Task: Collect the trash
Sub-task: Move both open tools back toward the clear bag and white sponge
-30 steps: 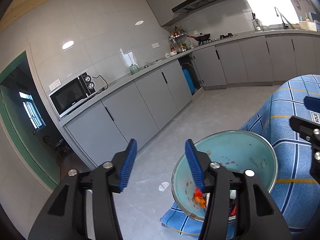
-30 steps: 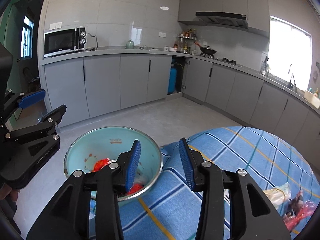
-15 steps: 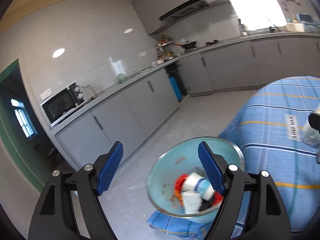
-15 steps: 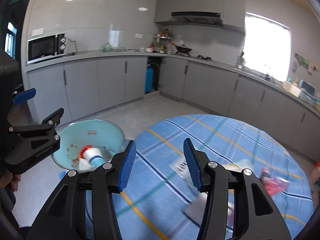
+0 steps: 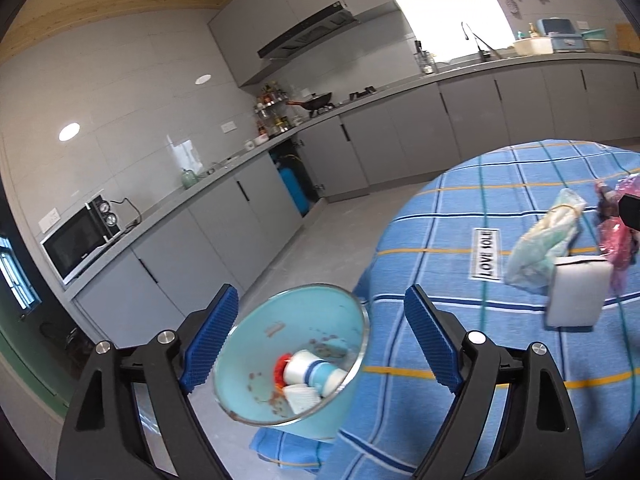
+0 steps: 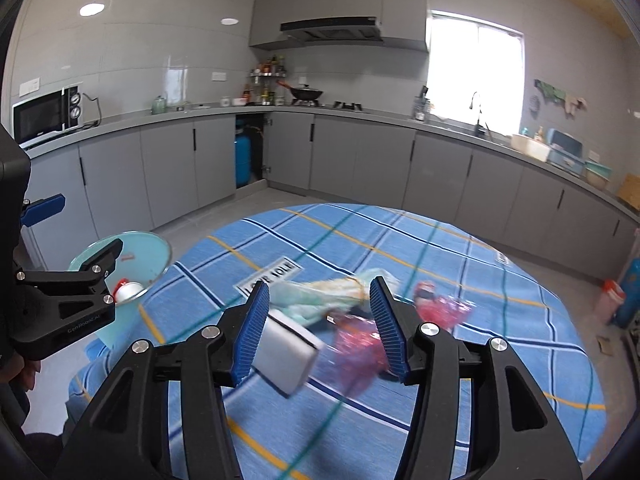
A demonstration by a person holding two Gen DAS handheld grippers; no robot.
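Note:
A light blue trash bin (image 5: 280, 328) stands at the left edge of the round table and holds a white-and-blue bottle (image 5: 316, 372) and other scraps. My left gripper (image 5: 320, 344) is open, its jaws either side of the bin from above, not touching it. On the blue plaid tablecloth (image 6: 440, 264) lie a white sponge block (image 6: 286, 354), a crumpled pale green bag (image 6: 320, 298) and a pink plastic wrapper (image 6: 360, 344). My right gripper (image 6: 320, 328) is open just above this trash. The bin also shows in the right wrist view (image 6: 148, 248).
Grey kitchen cabinets and a worktop (image 6: 360, 148) run along the far walls, with a microwave (image 5: 78, 238) at the left. The grey floor (image 5: 320, 236) lies between table and cabinets. A blue and red container (image 6: 624, 296) stands on the floor at the right.
Both grippers have swung to the right across the table. The right gripper has come over the sponge, bag and wrapper and opened wider. The left gripper has also opened wider around the bin.

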